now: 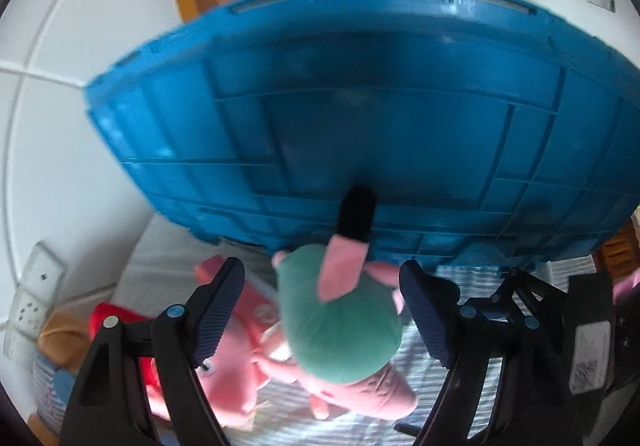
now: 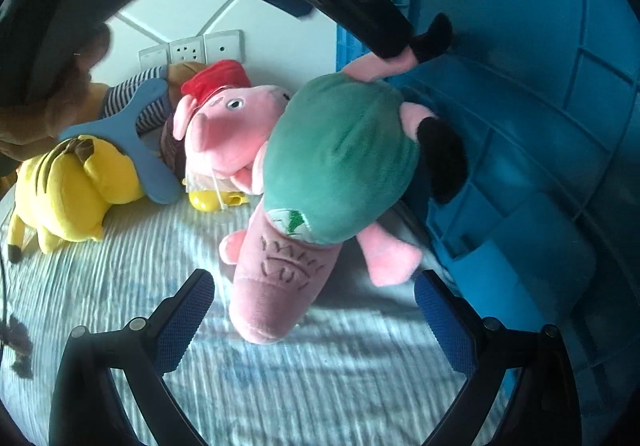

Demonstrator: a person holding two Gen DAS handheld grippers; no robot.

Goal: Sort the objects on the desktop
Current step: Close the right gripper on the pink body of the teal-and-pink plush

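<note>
Now the green pig toy (image 2: 340, 162) lies head-down on the striped cloth (image 2: 280, 386), with its feet leaning on the blue crate (image 2: 540, 126). The left gripper (image 1: 322, 310) is wide open around the pig's green belly, and its pads do not touch it. The right gripper (image 2: 314, 318) is open too, near the pig's pink head, and holds nothing.

To do this well, I think the left one should close softly on the fat middle and lift the pig high over the crate's wall. The toy is squishy, so it may slip or flop.

Another pink pig (image 2: 232, 134) with a red hat lies touching it and could get pulled along. A yellow plush (image 2: 76, 186) sits further off. The tall crate side stands in the way.
</note>
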